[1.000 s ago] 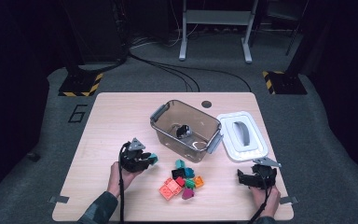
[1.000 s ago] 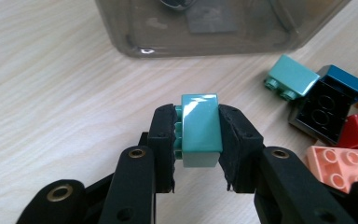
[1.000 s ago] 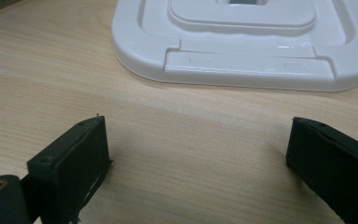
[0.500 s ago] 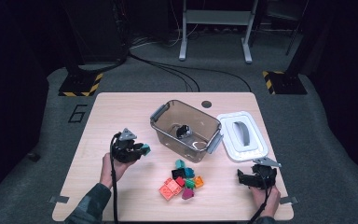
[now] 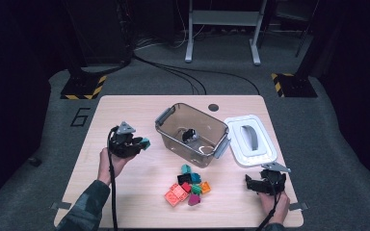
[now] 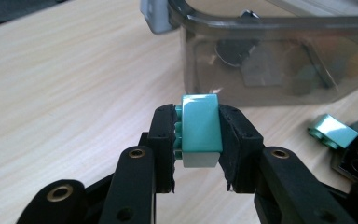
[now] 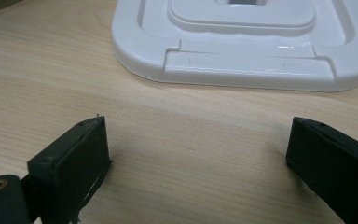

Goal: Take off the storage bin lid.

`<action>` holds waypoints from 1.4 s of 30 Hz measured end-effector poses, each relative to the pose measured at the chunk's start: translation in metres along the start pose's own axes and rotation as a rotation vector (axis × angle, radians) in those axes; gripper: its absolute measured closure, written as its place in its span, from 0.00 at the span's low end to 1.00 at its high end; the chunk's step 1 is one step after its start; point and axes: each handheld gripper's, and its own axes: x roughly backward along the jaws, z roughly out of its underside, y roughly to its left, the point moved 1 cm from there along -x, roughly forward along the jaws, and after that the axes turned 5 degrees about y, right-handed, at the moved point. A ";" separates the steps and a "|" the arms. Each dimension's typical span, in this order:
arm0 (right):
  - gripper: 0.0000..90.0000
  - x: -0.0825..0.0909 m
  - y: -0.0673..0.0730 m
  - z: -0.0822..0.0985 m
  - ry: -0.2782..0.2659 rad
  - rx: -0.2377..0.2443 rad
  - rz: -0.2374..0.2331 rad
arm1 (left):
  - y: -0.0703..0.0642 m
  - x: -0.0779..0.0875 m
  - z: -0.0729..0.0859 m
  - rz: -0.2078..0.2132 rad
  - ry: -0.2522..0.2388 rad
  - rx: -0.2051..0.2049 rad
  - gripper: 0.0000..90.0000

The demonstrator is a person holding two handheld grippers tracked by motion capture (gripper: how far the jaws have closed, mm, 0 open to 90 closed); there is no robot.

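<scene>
Left gripper [image 6: 198,140], jaws clamped on the teal brick [image 6: 200,123] just left of the clear bin [image 5: 192,134], should clear the rim before releasing; right gripper [image 7: 198,154] rests open beside the white lid [image 7: 242,42].

Both grippers are all black plastic. The left gripper [image 6: 198,140] has brass-coloured rivets along its linkage arms and ribbed black pads, plus a grey three-cornered plate on top and a black cable trailing off. The right gripper [image 5: 266,183] carries the same plate. Camo-patterned sleeve [image 5: 84,207] on the left arm.
</scene>
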 end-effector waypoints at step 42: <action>0.06 0.000 0.000 0.000 -0.001 -0.003 0.000 | -0.014 -0.028 -0.109 0.005 0.017 -0.100 0.75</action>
